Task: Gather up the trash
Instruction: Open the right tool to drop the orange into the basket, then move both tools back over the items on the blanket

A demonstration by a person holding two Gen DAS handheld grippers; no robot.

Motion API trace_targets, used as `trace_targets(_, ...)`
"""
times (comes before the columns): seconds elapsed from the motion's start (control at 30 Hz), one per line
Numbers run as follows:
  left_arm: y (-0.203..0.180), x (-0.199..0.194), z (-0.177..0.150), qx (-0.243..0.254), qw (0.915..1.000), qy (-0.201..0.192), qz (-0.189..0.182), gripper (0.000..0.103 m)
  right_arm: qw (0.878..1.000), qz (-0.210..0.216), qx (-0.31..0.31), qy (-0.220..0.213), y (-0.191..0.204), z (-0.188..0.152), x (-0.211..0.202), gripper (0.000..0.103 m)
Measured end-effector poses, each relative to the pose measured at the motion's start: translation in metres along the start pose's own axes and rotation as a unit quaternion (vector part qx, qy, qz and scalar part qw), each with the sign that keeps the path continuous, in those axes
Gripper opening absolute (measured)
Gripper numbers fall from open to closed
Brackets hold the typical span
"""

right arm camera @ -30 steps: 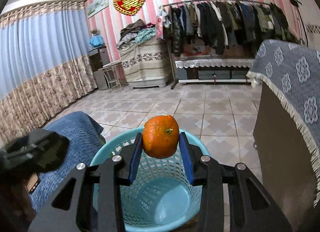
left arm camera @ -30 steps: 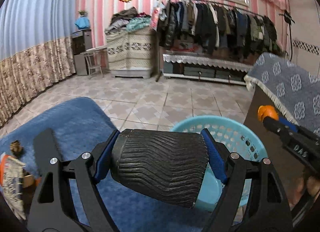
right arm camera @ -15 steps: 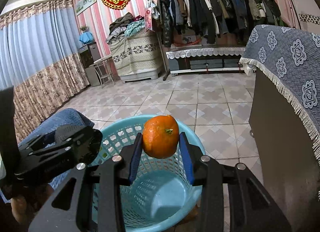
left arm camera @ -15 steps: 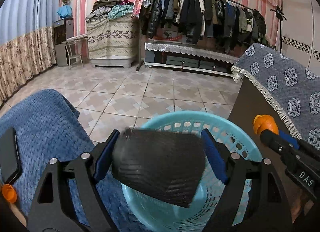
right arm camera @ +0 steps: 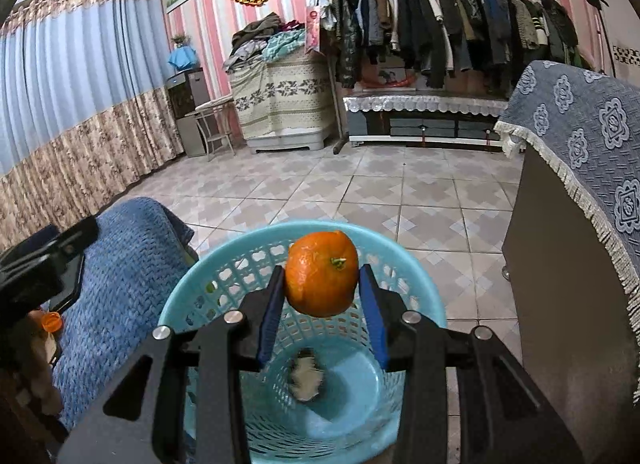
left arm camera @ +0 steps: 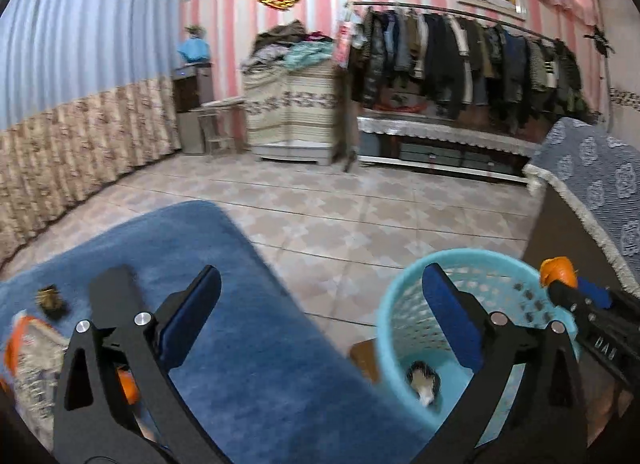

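My right gripper (right arm camera: 321, 279) is shut on an orange mandarin (right arm camera: 322, 274), held just above the rim of the teal plastic basket (right arm camera: 240, 252). A black ribbed cup (right arm camera: 306, 378) lies at the bottom of the basket. In the left wrist view my left gripper (left arm camera: 322, 276) hangs over the edge of a blue cloth (left arm camera: 240, 344), its jaws opening wide with nothing between them. The basket (left arm camera: 400, 304) is to its right, with the cup (left arm camera: 423, 382) inside. The mandarin (left arm camera: 558, 270) shows at the far right in the other gripper.
On the blue cloth at the left lie a crumpled wrapper (left arm camera: 36, 352), a small brown scrap (left arm camera: 50, 299) and a flat black object (left arm camera: 114, 292). A dark cabinet under a grey patterned cover (right arm camera: 580, 167) stands right of the basket. Tiled floor lies beyond.
My left gripper opened and the black ribbed cup fell into the basket. That gripper then swung left, back over the blue cloth. The right gripper kept the mandarin over the basket.
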State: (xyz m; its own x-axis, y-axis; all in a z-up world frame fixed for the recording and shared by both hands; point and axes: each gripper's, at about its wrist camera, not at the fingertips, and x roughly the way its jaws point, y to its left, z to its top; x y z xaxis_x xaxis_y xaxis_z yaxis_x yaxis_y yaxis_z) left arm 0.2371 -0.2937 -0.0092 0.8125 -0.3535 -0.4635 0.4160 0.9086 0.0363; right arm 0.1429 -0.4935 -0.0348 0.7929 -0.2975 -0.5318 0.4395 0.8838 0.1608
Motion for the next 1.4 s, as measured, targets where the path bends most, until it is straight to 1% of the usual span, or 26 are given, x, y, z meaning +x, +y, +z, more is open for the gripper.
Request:
trace_targets(0.07,0.009,-0.008,-0.004,-0.006,1.0000,0.005,0.001,0.097,1.000,-0.001,0.002,0.003,0.002,0.000,0.002,0.042)
trace_targets(0.1,0.014,-0.014,-0.006,-0.009,0.9999,0.005,0.004,0.097,1.000,-0.001,0.003,0.002,0.004,-0.001,0.001,0.049)
trace_targets(0.13,0.016,-0.017,-0.007,-0.010,0.9999,0.004,0.006,0.097,1.000,-0.002,0.003,0.000,0.006,-0.001,0.001,0.055)
trace_targets(0.17,0.021,-0.024,-0.008,-0.010,0.9999,0.001,0.010,0.097,1.000,-0.001,0.001,-0.004,0.007,-0.001,-0.001,0.066)
trace_targets(0.2,0.025,-0.030,-0.009,-0.011,0.9998,-0.003,0.015,0.097,1.000,-0.001,0.000,-0.007,0.009,-0.001,-0.002,0.072)
trace_targets(0.33,0.042,-0.052,-0.010,-0.024,0.9992,-0.015,0.027,0.097,1.000,-0.015,-0.011,-0.017,0.018,0.000,-0.009,0.078)
trace_targets(0.4,0.050,-0.063,-0.011,-0.025,0.9988,-0.022,0.037,0.097,1.000,-0.017,-0.009,-0.021,0.022,0.002,-0.013,0.085)
trace_targets(0.5,0.063,-0.081,-0.012,-0.029,0.9978,-0.032,0.051,0.097,0.999,-0.015,-0.014,-0.031,0.029,0.006,-0.019,0.089)
trace_targets(0.67,0.096,-0.113,-0.019,-0.058,0.9954,-0.035,0.068,0.097,0.998,-0.003,-0.035,-0.045,0.058,0.008,-0.032,0.091)
trace_targets(0.8,0.122,-0.139,-0.030,-0.070,0.9925,-0.037,0.093,0.098,0.997,0.013,-0.058,-0.054,0.085,0.007,-0.043,0.092)
trace_targets(0.93,0.151,-0.163,-0.045,-0.081,0.9882,-0.031,0.126,0.098,0.995,0.037,-0.081,-0.055,0.114,0.002,-0.051,0.093)
trace_targets(1.0,0.172,-0.174,-0.054,-0.090,0.9840,-0.027,0.151,0.098,0.993,0.051,-0.090,-0.053,0.130,-0.001,-0.054,0.093)
trace_targets(1.13,0.209,-0.186,-0.074,-0.110,0.9759,-0.013,0.188,0.098,0.990,0.082,-0.108,-0.044,0.162,-0.008,-0.059,0.093)
trace_targets(1.23,0.241,-0.188,-0.094,-0.130,0.9701,0.011,0.205,0.097,0.987,0.101,-0.120,-0.040,0.183,-0.015,-0.061,0.093)
trace_targets(1.3,0.249,-0.186,-0.104,-0.139,0.9671,0.022,0.212,0.097,0.985,0.111,-0.128,-0.034,0.195,-0.020,-0.060,0.093)
trace_targets(1.4,0.264,-0.180,-0.113,-0.158,0.9641,0.038,0.210,0.097,0.983,0.117,-0.140,-0.025,0.210,-0.026,-0.056,0.094)
